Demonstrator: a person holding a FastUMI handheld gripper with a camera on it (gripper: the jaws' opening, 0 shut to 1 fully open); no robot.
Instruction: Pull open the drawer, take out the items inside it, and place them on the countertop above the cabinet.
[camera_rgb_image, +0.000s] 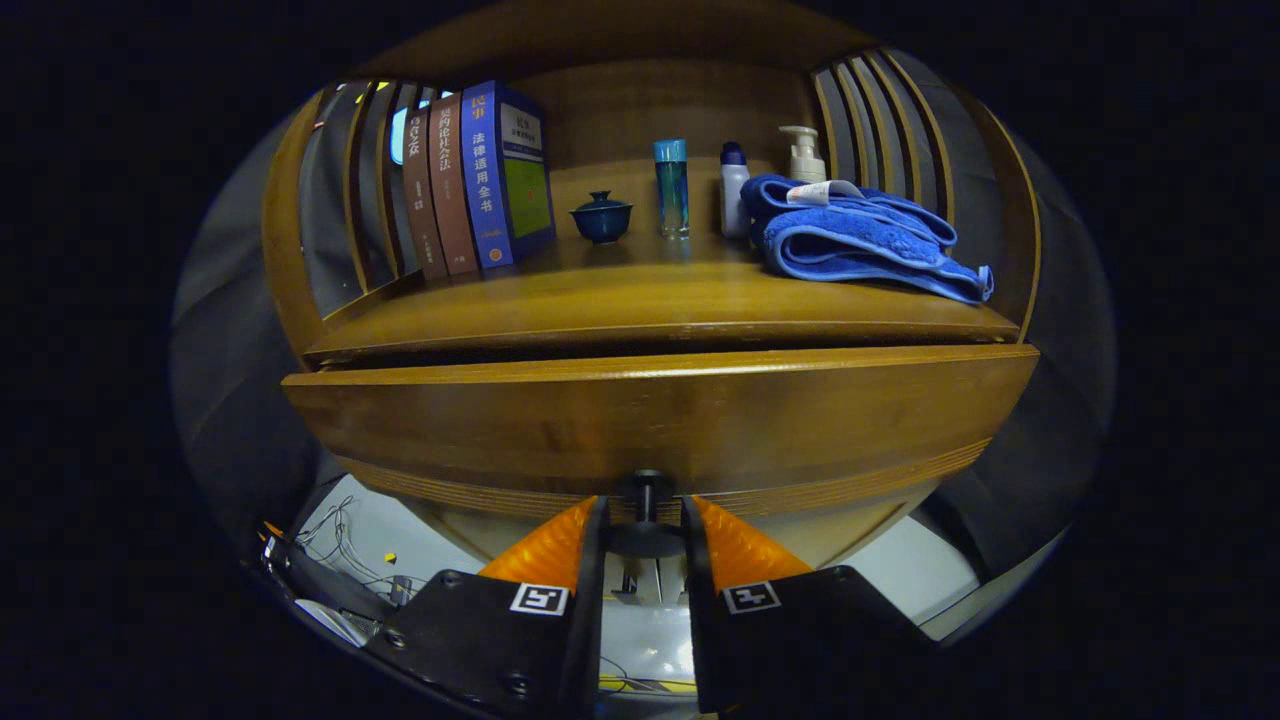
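Between the gripper's two fingers, at the lower middle of the drawer front (660, 420), sits the dark knob (647, 535) on its short stem, and the gripper (645, 530) is pinched on it, one finger pressed to each side. A dark gap shows along the drawer's top edge, below the countertop (640, 300), so the drawer looks only slightly out of the cabinet; its inside is hidden, and what it holds cannot be told. The step in hand appears to be the pull itself, near its start. The next move likely calls for a straight draw back along the drawer's run, with the pinch kept firm so the small knob does not slip out. Level with the knob and square to the drawer front, the gripper points straight at the cabinet. Above, on the countertop, stand books (475, 185), a small lidded cup (601, 217), a tall clear bottle (671, 187), a white bottle (734, 188), a pump bottle (805, 153) and a folded blue towel (860, 240), leaving bare wood along the front edge for whatever comes out.
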